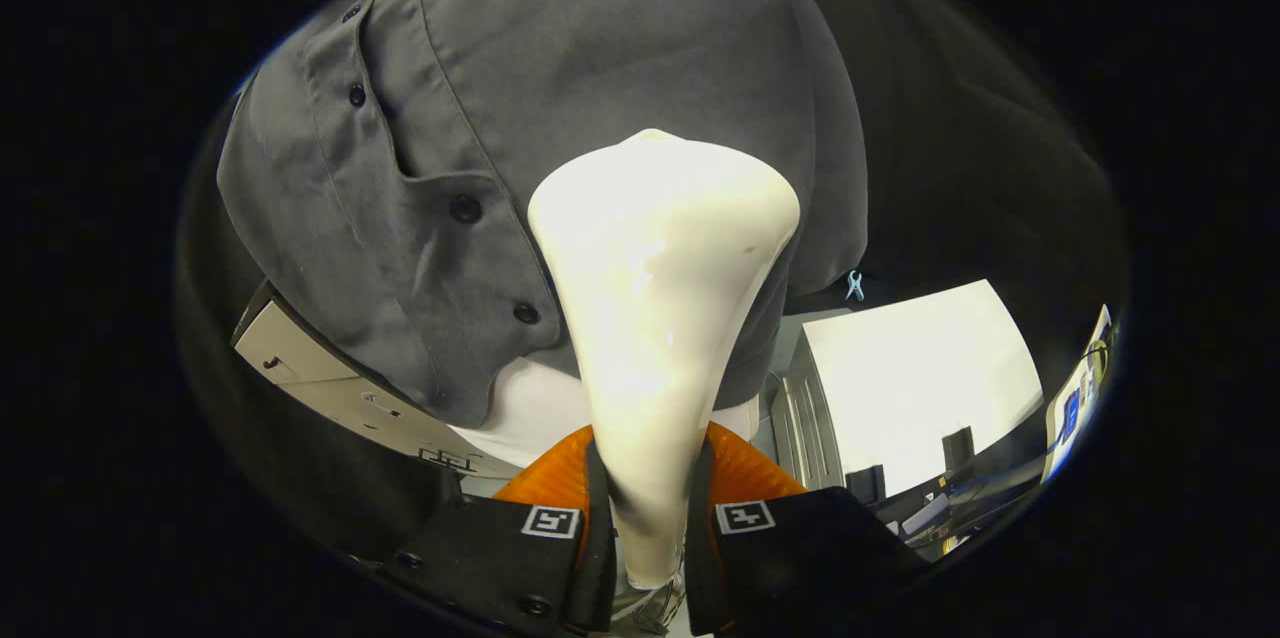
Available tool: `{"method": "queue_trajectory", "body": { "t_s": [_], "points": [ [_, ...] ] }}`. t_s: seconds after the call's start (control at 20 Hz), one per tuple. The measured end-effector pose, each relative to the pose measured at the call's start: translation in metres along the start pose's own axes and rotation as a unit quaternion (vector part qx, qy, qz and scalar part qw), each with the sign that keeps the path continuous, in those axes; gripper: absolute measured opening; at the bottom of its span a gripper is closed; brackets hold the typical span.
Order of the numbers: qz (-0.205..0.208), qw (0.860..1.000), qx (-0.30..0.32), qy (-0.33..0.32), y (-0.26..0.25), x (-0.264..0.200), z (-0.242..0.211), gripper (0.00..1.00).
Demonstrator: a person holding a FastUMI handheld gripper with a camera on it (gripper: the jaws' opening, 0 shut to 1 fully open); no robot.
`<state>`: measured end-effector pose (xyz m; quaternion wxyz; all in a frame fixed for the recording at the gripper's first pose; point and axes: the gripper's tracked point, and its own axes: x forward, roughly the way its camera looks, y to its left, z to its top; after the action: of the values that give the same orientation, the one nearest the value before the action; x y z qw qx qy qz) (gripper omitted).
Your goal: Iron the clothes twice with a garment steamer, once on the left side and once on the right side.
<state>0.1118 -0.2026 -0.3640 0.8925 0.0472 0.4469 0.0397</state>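
While both fingers clench its narrow handle, the gripper holds the cream steamer upright | steamer head wide end ahead, against the grey shirt; shirt hangs beyond the fingers, buttoned placket left of the head | small blue clip near the shirt's right hem; white board beyond

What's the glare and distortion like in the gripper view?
Gripper view: the steamer, clamped in the tongs, is blown out, its surface detail lost; the bright panel beyond is also clipped; the shirt is evenly lit and sharp, with buttons clear; fisheye bends the shirt's edges.
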Motion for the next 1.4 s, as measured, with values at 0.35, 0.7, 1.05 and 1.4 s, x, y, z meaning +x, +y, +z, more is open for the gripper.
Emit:
{"method": "queue_trajectory", "body": {
  "t_s": [0.35, 0.7, 1.05, 1.4],
  "points": [
    [0.002, 0.999, -0.001, 0.034, -0.016, 0.019, -0.037, 0.36],
    [-0.004, 0.999, 0.007, 0.047, -0.021, 0.018, -0.055, 0.36],
    [-0.011, 0.999, 0.016, 0.031, -0.008, 0.001, -0.055, 0.36],
    [-0.023, 0.999, 0.019, -0.019, 0.038, -0.037, -0.024, 0.36]
  ]
}}
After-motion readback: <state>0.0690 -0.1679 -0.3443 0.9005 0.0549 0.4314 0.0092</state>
